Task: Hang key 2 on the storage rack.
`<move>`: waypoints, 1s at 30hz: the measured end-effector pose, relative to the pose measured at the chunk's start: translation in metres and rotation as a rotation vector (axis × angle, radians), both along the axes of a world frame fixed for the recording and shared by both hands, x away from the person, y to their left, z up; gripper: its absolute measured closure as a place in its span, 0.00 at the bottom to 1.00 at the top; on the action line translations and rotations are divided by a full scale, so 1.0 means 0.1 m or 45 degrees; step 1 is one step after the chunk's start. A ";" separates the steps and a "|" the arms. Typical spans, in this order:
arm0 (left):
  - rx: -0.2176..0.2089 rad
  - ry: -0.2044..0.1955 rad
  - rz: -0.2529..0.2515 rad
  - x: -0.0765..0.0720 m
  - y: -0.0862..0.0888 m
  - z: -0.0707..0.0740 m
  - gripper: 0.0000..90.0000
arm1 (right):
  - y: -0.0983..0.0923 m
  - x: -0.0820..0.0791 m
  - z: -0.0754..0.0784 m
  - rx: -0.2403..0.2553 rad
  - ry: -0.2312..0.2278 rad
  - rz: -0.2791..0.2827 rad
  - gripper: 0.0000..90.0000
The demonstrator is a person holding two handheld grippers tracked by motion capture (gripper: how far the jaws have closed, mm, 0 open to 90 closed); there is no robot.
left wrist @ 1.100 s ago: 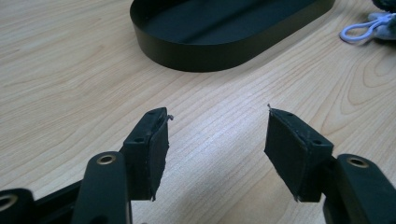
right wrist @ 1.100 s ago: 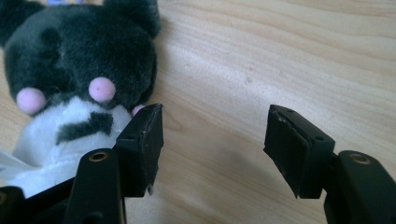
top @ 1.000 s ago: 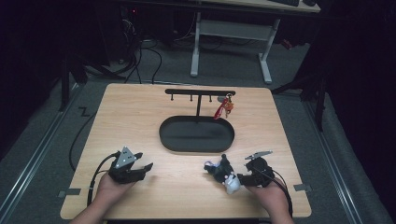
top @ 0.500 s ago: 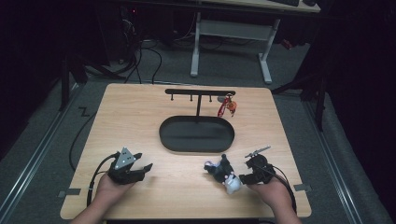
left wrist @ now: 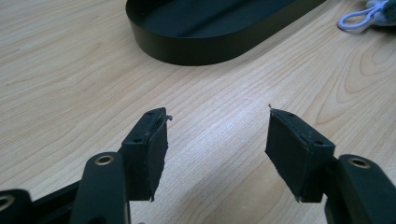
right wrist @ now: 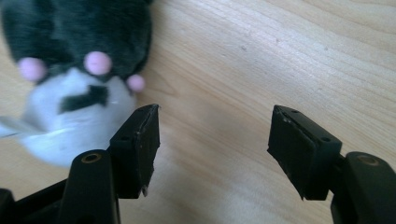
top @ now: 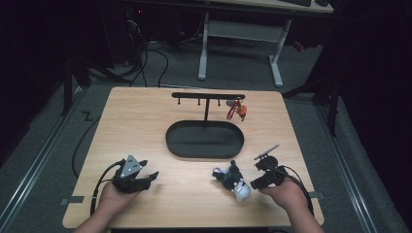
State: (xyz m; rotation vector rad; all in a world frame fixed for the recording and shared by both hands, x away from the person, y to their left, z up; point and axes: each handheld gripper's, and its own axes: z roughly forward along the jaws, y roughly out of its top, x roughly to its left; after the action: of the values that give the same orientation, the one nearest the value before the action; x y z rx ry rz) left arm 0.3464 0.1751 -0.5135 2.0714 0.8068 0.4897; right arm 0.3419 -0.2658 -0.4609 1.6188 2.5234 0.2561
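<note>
- Plush toy [top: 232,181], dark body with a white head, lies on the counter [top: 184,121] near its front edge, right of centre, just in front of the black oval tray [top: 204,141]. In the right gripper view the plush toy [right wrist: 74,79] sits left of the fingers, outside the gap, blurred by nearness.
- Right gripper [top: 260,182] rests just beside the toy, pointing at it. Its fingers [right wrist: 140,144] have just been opening and now stand fairly wide with bare wood between them; nothing held. Judged: the spread is being set to fit the toy's soft body before closing in.
- Left gripper [top: 145,178] lies low on the counter at the front left, well apart from the toy. Its fingers [left wrist: 149,149] are held moderately wide, empty, aimed toward the tray [left wrist: 215,42]. Judged: parked in readiness, out of the right hand's way.
- Behind the tray stands a black hook rack [top: 208,97]; a red keychain [top: 236,110] hangs at its right end. Remaining hooks look free, likely the toy's destination via its white loop [left wrist: 356,19].
</note>
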 end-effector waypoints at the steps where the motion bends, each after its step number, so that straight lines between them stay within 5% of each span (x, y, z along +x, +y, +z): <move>1: 0.006 -0.002 -0.002 0.00 0.00 0.00 0.43 | 0.02 0.00 0.03 -0.008 0.007 0.004 0.36; 13: 0.010 0.001 -0.021 0.00 -0.01 0.00 0.43 | 0.32 -0.06 0.37 0.013 0.024 0.096 0.26; 21: 0.021 -0.001 -0.037 0.00 -0.05 -0.01 0.42 | 0.54 -0.05 0.22 -0.012 0.074 0.166 0.25; 30: 0.025 0.004 -0.038 0.00 -0.04 -0.01 0.42 | 0.61 -0.05 0.00 -0.013 0.115 0.166 0.25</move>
State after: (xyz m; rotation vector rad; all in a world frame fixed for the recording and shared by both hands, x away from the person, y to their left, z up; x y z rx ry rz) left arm 0.3462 0.1711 -0.5145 2.0996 0.7747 0.4798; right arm 0.3372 -0.2044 -0.4610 1.4970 2.6971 0.1868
